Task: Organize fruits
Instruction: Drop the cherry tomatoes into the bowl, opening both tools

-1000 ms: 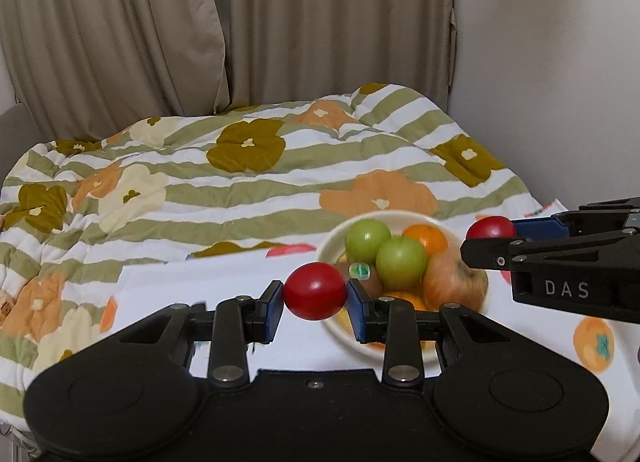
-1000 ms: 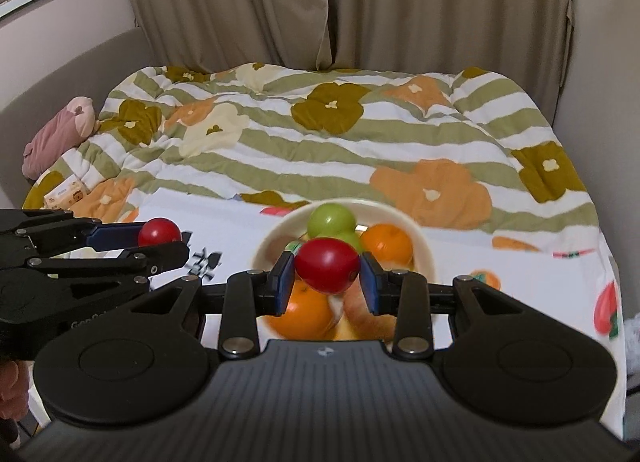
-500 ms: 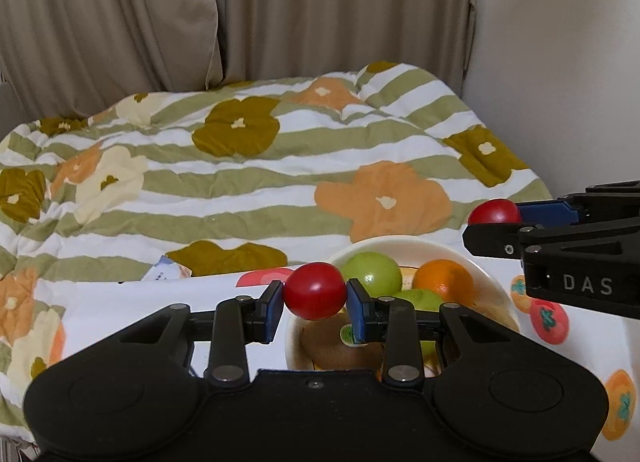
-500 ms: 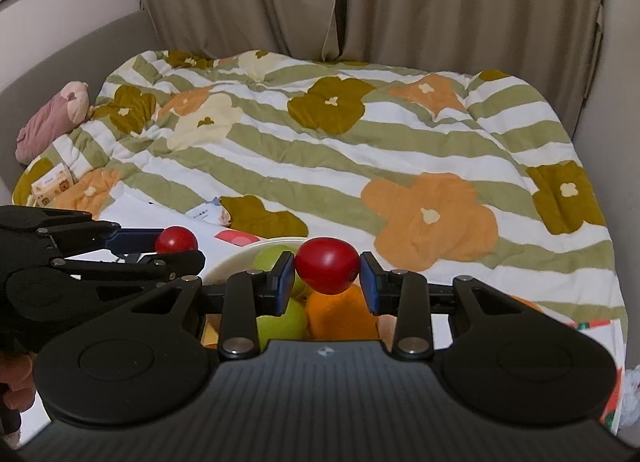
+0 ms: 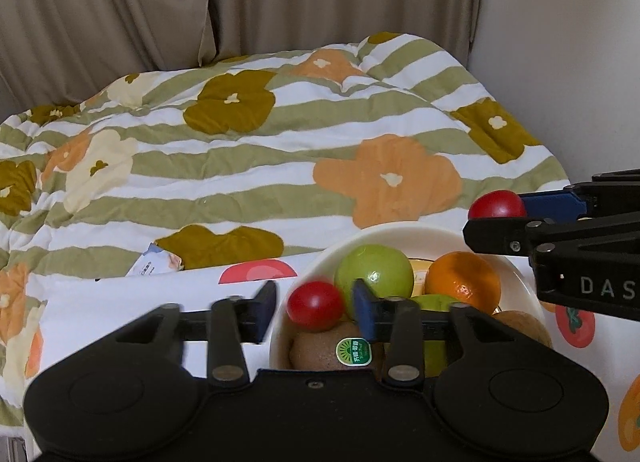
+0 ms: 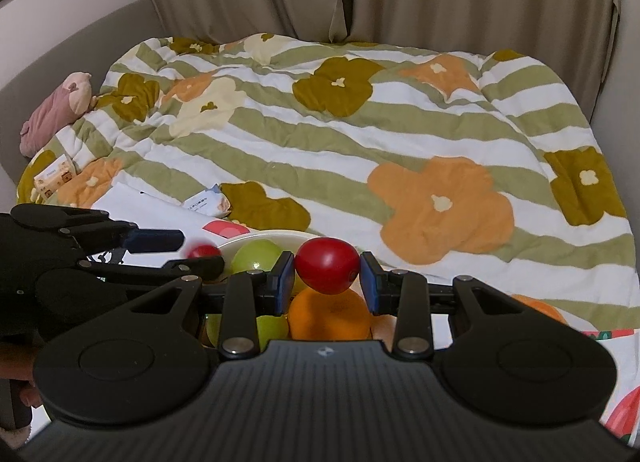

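Observation:
A white bowl point(image 5: 400, 232) sits on the bed and holds a green apple point(image 5: 374, 272), an orange point(image 5: 464, 282) and a kiwi point(image 5: 328, 348). My left gripper point(image 5: 314, 308) is open above the bowl's left rim; a small red tomato point(image 5: 316, 306) sits free between its fingers, blurred, touching neither pad. My right gripper point(image 6: 327, 276) is over the bowl with a second red tomato point(image 6: 328, 266) between its pads; gaps show on both sides. That tomato also shows in the left wrist view point(image 5: 496, 203). The left gripper shows in the right wrist view point(image 6: 160, 250).
A flowered striped quilt point(image 5: 280, 149) covers the bed. A white fruit-print cloth point(image 5: 120, 302) lies under the bowl. A small packet point(image 5: 154, 264) lies on the quilt. A pink plush point(image 6: 52, 117) and a box point(image 6: 54, 177) lie far left. Curtains and wall stand behind.
Both grippers have moved forward over the bowl. The left jaws have opened and let go of their tomato, which is dropping. The right jaws have widened around their tomato.

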